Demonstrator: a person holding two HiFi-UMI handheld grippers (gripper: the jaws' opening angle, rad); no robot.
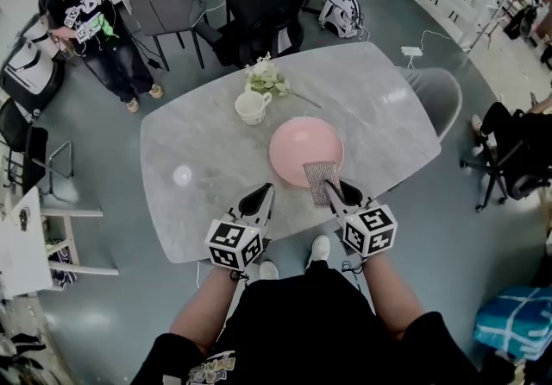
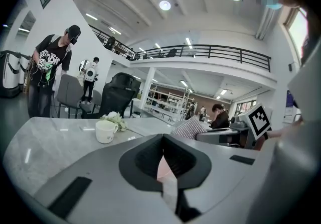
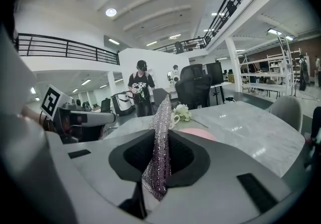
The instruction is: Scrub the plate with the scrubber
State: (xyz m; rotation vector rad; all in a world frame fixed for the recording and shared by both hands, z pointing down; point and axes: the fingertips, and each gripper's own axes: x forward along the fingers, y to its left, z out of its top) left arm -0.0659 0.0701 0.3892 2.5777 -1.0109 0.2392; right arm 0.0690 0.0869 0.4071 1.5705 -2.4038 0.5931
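Right gripper view: right gripper (image 3: 158,165) clamped on sparkly grey mesh scrubber (image 3: 159,142), edge-on. Only head view places it: over near rim of round pink plate (image 1: 297,146), mid-table. Left gripper (image 1: 261,195) closed on nothing.

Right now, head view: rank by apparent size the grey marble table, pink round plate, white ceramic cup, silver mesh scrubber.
1. grey marble table
2. pink round plate
3. white ceramic cup and silver mesh scrubber look alike; the scrubber is held nearer the camera, so unranked.
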